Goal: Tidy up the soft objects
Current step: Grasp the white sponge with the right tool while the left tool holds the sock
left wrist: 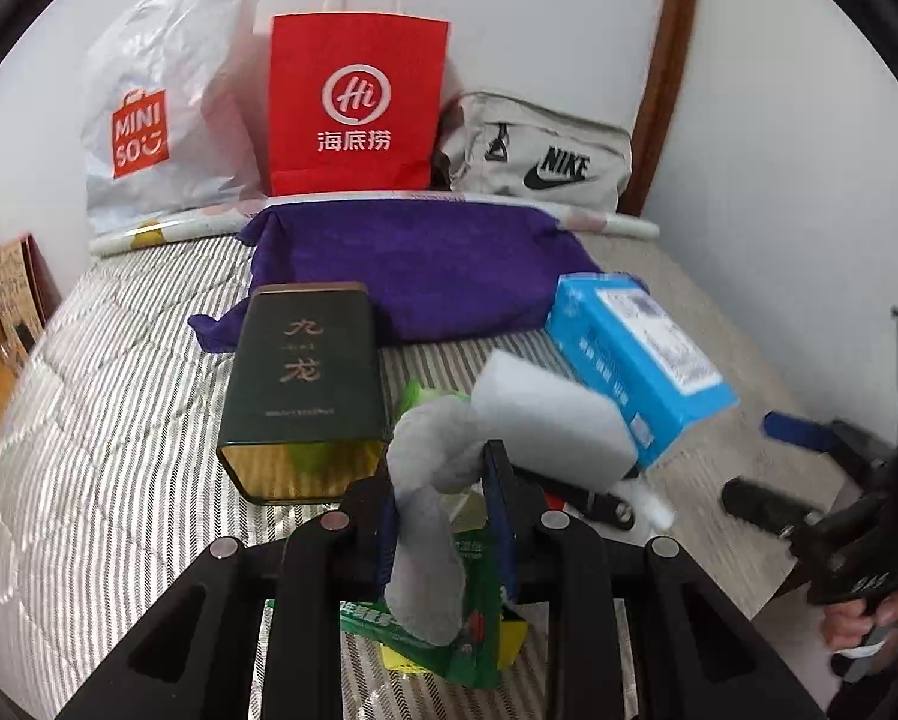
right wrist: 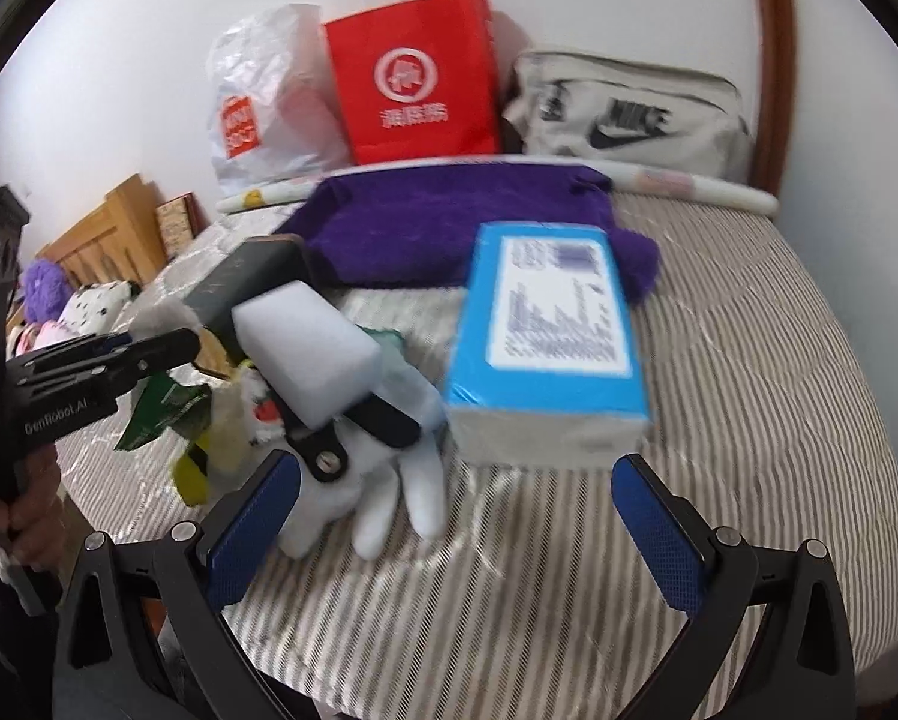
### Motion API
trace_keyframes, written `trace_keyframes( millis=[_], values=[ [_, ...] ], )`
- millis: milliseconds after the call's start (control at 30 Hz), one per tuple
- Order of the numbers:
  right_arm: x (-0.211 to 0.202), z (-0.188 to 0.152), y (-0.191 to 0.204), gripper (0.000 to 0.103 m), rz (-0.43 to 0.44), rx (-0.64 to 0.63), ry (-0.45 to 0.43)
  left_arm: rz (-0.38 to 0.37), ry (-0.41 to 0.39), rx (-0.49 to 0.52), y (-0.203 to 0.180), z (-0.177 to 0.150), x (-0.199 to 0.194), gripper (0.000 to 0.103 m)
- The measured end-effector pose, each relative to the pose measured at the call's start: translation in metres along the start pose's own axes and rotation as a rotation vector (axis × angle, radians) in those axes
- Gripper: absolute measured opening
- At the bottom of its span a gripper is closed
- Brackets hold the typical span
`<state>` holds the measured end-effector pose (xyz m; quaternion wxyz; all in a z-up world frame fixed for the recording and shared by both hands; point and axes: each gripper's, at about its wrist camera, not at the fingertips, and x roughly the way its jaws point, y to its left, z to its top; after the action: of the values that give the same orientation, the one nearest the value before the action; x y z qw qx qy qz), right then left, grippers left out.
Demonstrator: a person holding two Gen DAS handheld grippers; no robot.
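One grey sock [left wrist: 428, 540] hangs limp between the jaws of the left gripper [left wrist: 443, 516], which are closed on it near its upper bend; its long axis runs roughly up and down, the loose end drooping toward the camera over a green packet [left wrist: 472, 630] on the bed [left wrist: 119, 408]. Just ahead of these jaws lie one white sponge block [left wrist: 550, 414], one dark green tin [left wrist: 305, 384] lying with its open end toward the camera, and one blue box [left wrist: 634, 354] off to the right. Beyond them is one purple towel [left wrist: 425, 270], spread crosswise.

The right gripper [right wrist: 454, 522] is held low over the bed, jaws wide apart with nothing between them. One white glove [right wrist: 389, 492] lies just ahead of its left jaw, fingers pointing toward the camera, under a black clip. The left gripper [right wrist: 149, 354] comes in level from the left, gripped by a hand [right wrist: 23, 516].

Three bags stand against the wall: white plastic [left wrist: 167, 120], red paper [left wrist: 353, 102], grey Nike [left wrist: 538, 156].
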<state>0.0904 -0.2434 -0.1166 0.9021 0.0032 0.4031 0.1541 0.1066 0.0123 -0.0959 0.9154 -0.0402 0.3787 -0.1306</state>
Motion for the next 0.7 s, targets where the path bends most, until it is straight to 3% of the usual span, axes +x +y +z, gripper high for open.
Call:
trace_keyframes(
  millis=[100,433,700],
  values=[
    [0.005,0.009,0.011,0.102,0.024,-0.048,-0.006,-0.074,0.009,-0.055,0.009,0.003,0.000,0.025],
    [0.040,0.038,0.044,0.102,0.105,-0.170,0.006,0.051,-0.011,-0.118,0.047,0.004,-0.012,0.025],
    [0.083,0.051,0.058,0.101,0.162,-0.192,0.090,0.048,0.027,-0.181,0.071,-0.011,-0.002,0.025]
  ],
)
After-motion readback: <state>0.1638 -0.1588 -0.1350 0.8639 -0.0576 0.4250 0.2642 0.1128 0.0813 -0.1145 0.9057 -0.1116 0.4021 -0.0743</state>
